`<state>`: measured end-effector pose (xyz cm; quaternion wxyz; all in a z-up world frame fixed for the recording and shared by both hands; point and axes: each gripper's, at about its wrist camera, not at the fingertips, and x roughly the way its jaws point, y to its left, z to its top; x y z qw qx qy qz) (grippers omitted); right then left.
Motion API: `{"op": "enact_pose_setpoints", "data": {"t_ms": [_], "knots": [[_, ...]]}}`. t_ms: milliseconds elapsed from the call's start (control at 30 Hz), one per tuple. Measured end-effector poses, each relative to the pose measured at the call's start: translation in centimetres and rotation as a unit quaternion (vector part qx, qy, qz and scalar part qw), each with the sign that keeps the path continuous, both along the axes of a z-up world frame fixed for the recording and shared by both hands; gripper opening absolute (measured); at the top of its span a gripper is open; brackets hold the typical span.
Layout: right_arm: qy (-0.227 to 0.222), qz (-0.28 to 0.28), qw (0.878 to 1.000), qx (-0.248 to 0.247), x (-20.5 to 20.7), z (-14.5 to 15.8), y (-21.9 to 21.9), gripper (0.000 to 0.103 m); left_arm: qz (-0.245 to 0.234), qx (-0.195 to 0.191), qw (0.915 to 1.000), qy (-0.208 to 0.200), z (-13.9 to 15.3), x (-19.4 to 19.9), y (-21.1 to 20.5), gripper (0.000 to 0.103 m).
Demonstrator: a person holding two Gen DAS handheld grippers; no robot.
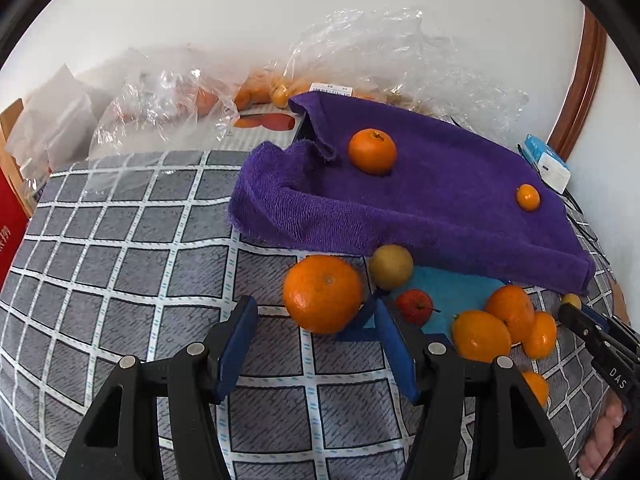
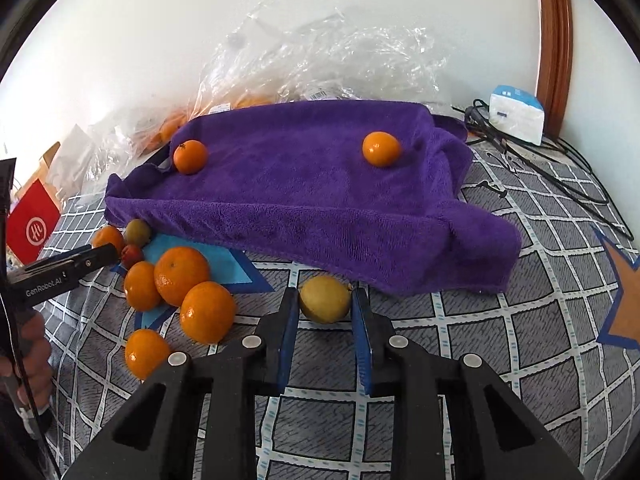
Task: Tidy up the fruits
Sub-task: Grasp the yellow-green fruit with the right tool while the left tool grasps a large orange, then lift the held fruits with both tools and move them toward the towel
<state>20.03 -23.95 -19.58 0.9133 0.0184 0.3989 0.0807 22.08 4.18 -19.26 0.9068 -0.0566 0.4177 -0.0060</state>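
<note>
Two views: one wrist cam per hand, both looking down over a bed w/ fruit.
Bed: grey check sheet [image 1: 120, 248] fills most of both views; soft, so round fruit settles in dips rather than rolling off.
Towel: purple towel [image 2: 304, 196] draped over a raised, tray-like shape at the back; looks like the sorting spot, cloth prob. there to stop fruit rolling.
Bags: clear plastic bags [image 1: 160, 100] behind towel by the wall, more oranges inside; likely where the fruit came from.
Blue patch: flat blue piece [image 2: 216, 268] on sheet under the loose pile, just in front of towel edge.
On towel: 2 oranges, well apart, one far left [image 2: 190, 156], one far right [image 2: 381, 148]; likely already sorted.
Loose pile: approx. 5 oranges [image 2: 182, 274] bunched on and beside blue patch, plus a small red fruit [image 1: 415, 306] and a dull green-brown one [image 1: 390, 267] touching towel edge.
Big orange: biggest orange [image 1: 323, 293] sits just ahead of left gripper [image 1: 316, 320], apart from the pile.
Left tongs: spread, nothing between; the orange sits just beyond the tips, so a grab seems next.
Right tongs: right gripper [image 2: 325, 300] pinching a yellow fruit [image 2: 325, 298], one pad each side at its widest part.
Yellow fruit: low over sheet, just in front of towel edge; can't tell if lifted yet.
</note>
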Motion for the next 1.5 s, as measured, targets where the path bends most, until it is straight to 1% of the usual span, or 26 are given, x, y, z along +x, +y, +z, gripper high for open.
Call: {"op": "enact_pose_setpoints", "data": {"t_ms": [133,200,233,300,467,600,667,800,967,1267,1333,1500], "knots": [[0.004,0.002,1.0,0.003,0.1,-0.1,-0.1,0.026,0.003,-0.005,0.9999,-0.01,0.1,0.1,0.1,0.058],[0.006,0.006,1.0,0.004,0.2,-0.2,0.0,0.026,0.003,-0.009,0.9999,-0.009,0.1,0.3,0.0,0.049],[0.006,0.006,1.0,0.003,0.2,-0.2,0.0,0.026,0.004,-0.006,0.9999,-0.009,0.1,0.3,-0.1,0.047],[0.006,0.007,1.0,0.001,0.2,-0.2,0.1,0.026,0.003,-0.003,1.0,-0.006,0.0,0.4,-0.2,0.037],[0.005,0.006,1.0,0.001,0.1,-0.2,0.0,0.026,0.008,-0.021,0.9997,-0.013,0.0,0.2,0.3,0.037],[0.0,0.003,1.0,0.005,0.0,-0.1,-0.2,0.026,0.015,-0.036,0.9988,-0.029,0.3,-0.3,0.8,0.037],[-0.003,0.002,1.0,0.006,-0.1,0.0,-0.2,0.026,0.018,-0.037,0.9983,-0.042,0.7,-0.8,0.7,0.037],[-0.008,0.002,1.0,-0.001,-0.3,0.2,0.0,0.026,0.004,-0.025,0.9973,-0.069,1.4,-1.8,0.0,0.037],[-0.006,0.001,1.0,0.008,-0.2,0.2,-0.2,0.026,-0.002,-0.034,0.9953,-0.091,2.1,-2.3,-0.1,0.037],[-0.015,0.002,1.0,0.015,-0.5,0.4,-0.2,0.026,-0.004,-0.044,0.9929,-0.111,2.8,-2.6,-0.3,0.037],[-0.016,-0.001,1.0,0.019,-0.5,0.5,-0.4,0.026,-0.003,-0.052,0.9922,-0.114,2.9,-2.7,-0.2,0.037],[-0.02,-0.01,0.999,0.029,-0.6,0.6,-0.8,0.026,0.001,-0.057,0.9912,-0.119,3.2,-2.8,-0.1,0.037]]}}
